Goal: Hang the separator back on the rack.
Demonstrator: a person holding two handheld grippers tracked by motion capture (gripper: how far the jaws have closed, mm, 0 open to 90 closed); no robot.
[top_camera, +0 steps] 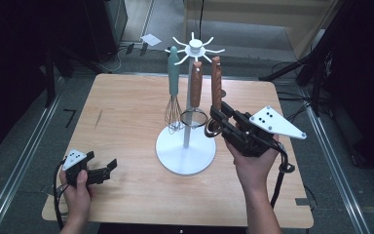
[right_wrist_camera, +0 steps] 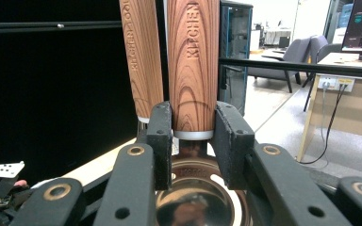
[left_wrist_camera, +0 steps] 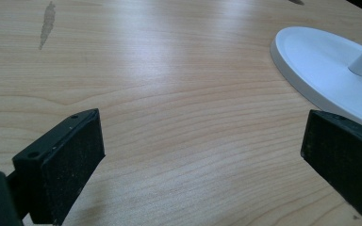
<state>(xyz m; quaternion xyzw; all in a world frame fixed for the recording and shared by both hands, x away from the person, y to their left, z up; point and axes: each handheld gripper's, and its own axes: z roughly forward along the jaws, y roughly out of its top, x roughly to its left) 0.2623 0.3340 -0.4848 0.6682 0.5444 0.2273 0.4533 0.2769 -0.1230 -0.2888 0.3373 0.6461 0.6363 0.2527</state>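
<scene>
A white utensil stand (top_camera: 185, 153) rises mid-table with hooks at its top. From it hang a teal-handled whisk (top_camera: 174, 78) and a wood-handled utensil (top_camera: 196, 87) with a round metal end. To the right is a second wood-handled utensil (top_camera: 216, 80). My right gripper (top_camera: 217, 120) is shut on the lower end of its handle. In the right gripper view the pads (right_wrist_camera: 162, 136) press both sides of that handle (right_wrist_camera: 193, 66), with its shiny metal bowl (right_wrist_camera: 202, 200) below. My left gripper (top_camera: 108, 168) rests open near the table's front left, nothing between its pads (left_wrist_camera: 70, 165).
The stand's white base (left_wrist_camera: 320, 70) lies just right of the left gripper. The wooden table (top_camera: 126, 112) has bare room at its left and front. Dark stands and cables flank the table. A white paper (top_camera: 151, 39) lies on the floor behind.
</scene>
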